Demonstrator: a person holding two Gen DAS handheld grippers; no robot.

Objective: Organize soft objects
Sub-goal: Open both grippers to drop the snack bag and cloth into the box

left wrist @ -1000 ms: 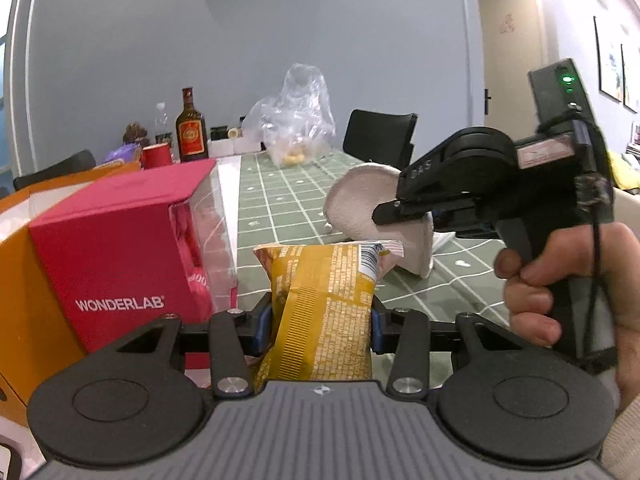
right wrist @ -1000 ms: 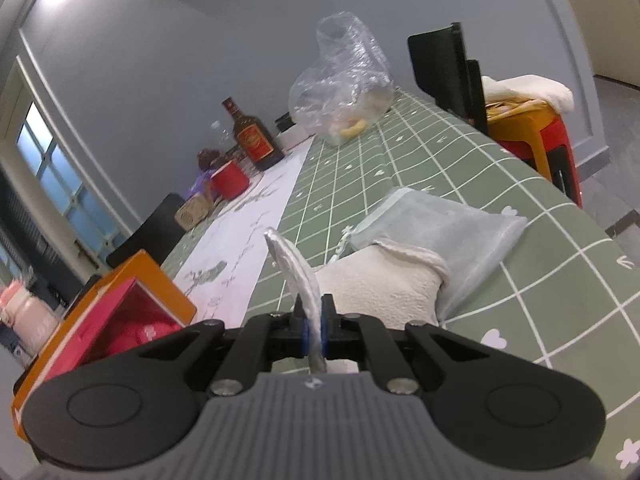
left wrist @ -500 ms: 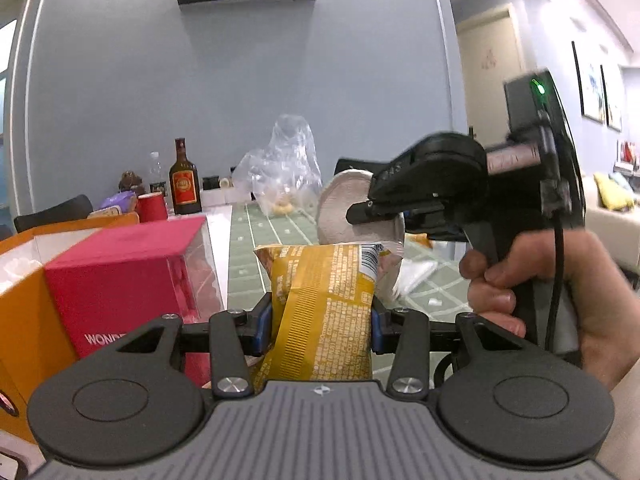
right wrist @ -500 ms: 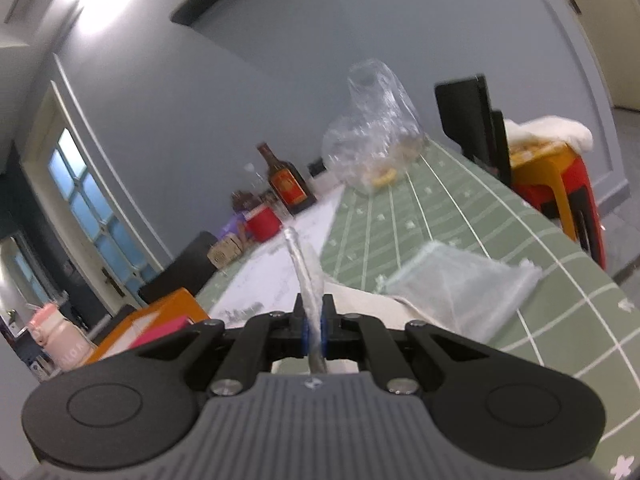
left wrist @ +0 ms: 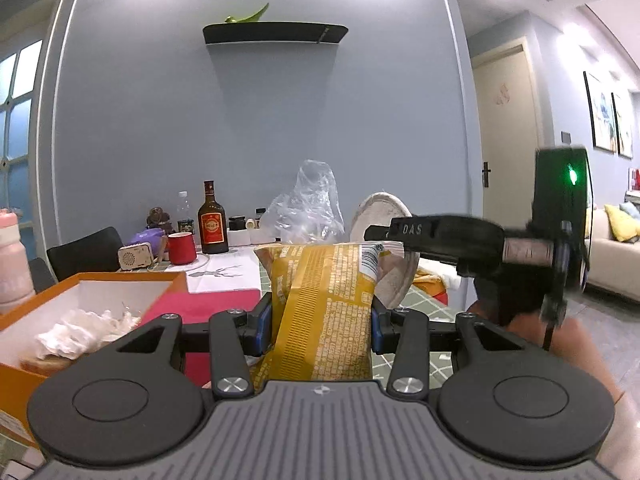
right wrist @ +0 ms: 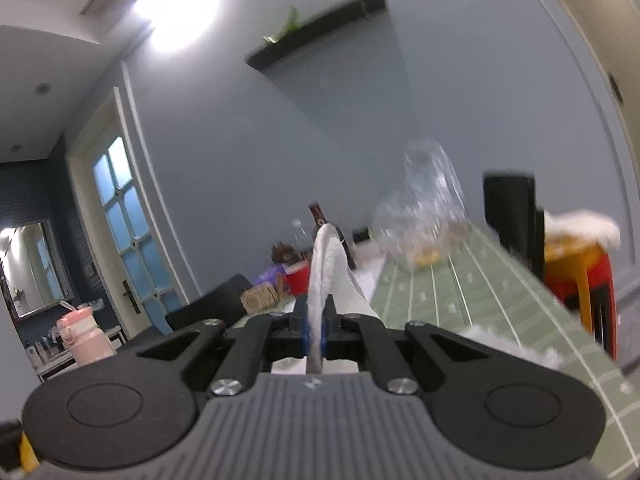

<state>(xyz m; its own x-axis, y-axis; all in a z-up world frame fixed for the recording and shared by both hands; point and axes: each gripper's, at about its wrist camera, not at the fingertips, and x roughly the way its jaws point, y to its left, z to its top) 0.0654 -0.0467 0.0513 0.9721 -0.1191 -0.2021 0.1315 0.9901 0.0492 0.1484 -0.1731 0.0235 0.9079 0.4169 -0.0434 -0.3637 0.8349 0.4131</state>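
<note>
My left gripper (left wrist: pixel 322 322) is shut on a yellow snack packet (left wrist: pixel 324 300) and holds it upright above the table. Below it to the left is an open orange box (left wrist: pixel 132 280) with white crumpled stuffing (left wrist: pixel 84 328) and a red box (left wrist: pixel 212 308) inside. My right gripper (right wrist: pixel 318 330) is shut on the edge of a white soft pouch (right wrist: pixel 326 276) and holds it raised. In the left wrist view the right gripper (left wrist: pixel 404 236) and the round white pouch (left wrist: pixel 386 216) are just right of the packet.
A green checked table (right wrist: pixel 440 292) runs ahead, with a clear plastic bag (left wrist: pixel 308 208), a dark bottle (left wrist: pixel 212 220), a red cup (left wrist: pixel 182 248) and a small speaker (left wrist: pixel 134 256) at its far end. A black chair (right wrist: pixel 508 216) and an orange-red stool (right wrist: pixel 576 272) stand at the right.
Both grippers have risen and tilted up, each still holding its item. The orange box's inside has come into view, and the clear bag on the table has dropped out of the right wrist view.
</note>
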